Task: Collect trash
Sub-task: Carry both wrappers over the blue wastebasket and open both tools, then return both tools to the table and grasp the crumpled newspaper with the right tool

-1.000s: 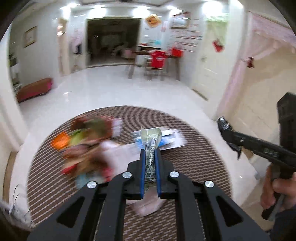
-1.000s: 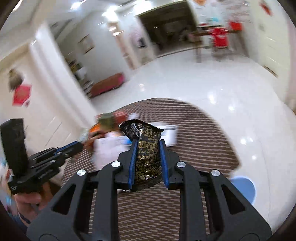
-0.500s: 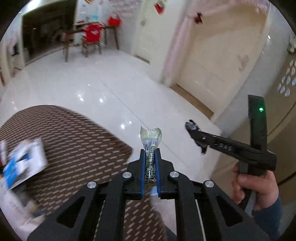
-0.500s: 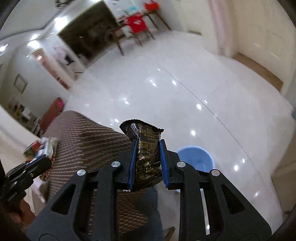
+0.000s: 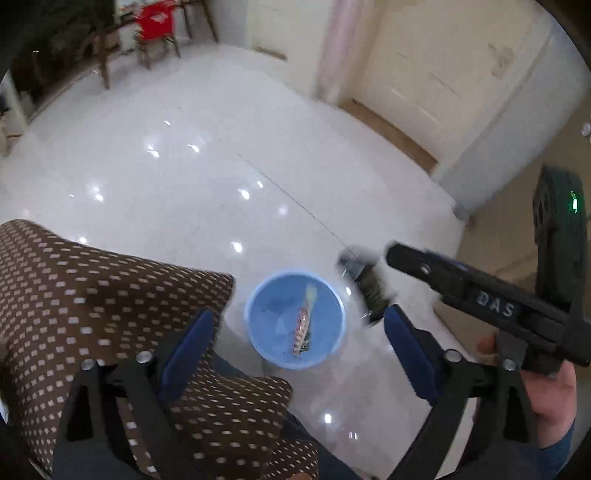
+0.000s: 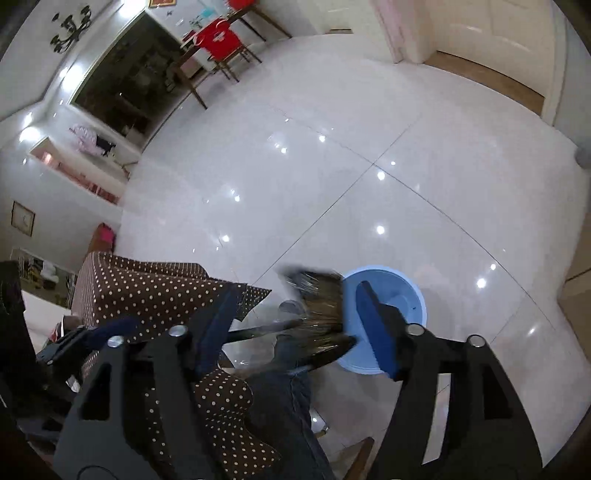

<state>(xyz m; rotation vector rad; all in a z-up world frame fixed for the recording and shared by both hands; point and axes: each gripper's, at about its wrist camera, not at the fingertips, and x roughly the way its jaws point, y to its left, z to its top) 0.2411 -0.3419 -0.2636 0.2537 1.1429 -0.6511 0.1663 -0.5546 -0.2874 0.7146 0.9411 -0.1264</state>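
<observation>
A blue bin point(image 5: 295, 319) stands on the white floor below both grippers; it also shows in the right wrist view point(image 6: 402, 295). My left gripper point(image 5: 295, 347) is open above the bin, and a silver wrapper point(image 5: 303, 325) is falling into it. My right gripper point(image 6: 295, 325) is open, and a dark snack bag point(image 6: 319, 306), blurred, is dropping between its fingers next to the bin rim. The same bag point(image 5: 364, 280) shows blurred in the left wrist view, just right of the bin, by the right gripper's tip.
A brown dotted tablecloth point(image 5: 92, 295) hangs over the table edge at the left, close to the bin. My legs in dark jeans point(image 6: 288, 406) are below. Far off stand a table with red chairs point(image 6: 218, 33) and a cream door point(image 5: 443, 74).
Both grippers swung from the table to over the blue bin and opened. The silver wrapper and the dark snack bag have left the fingers and are falling.
</observation>
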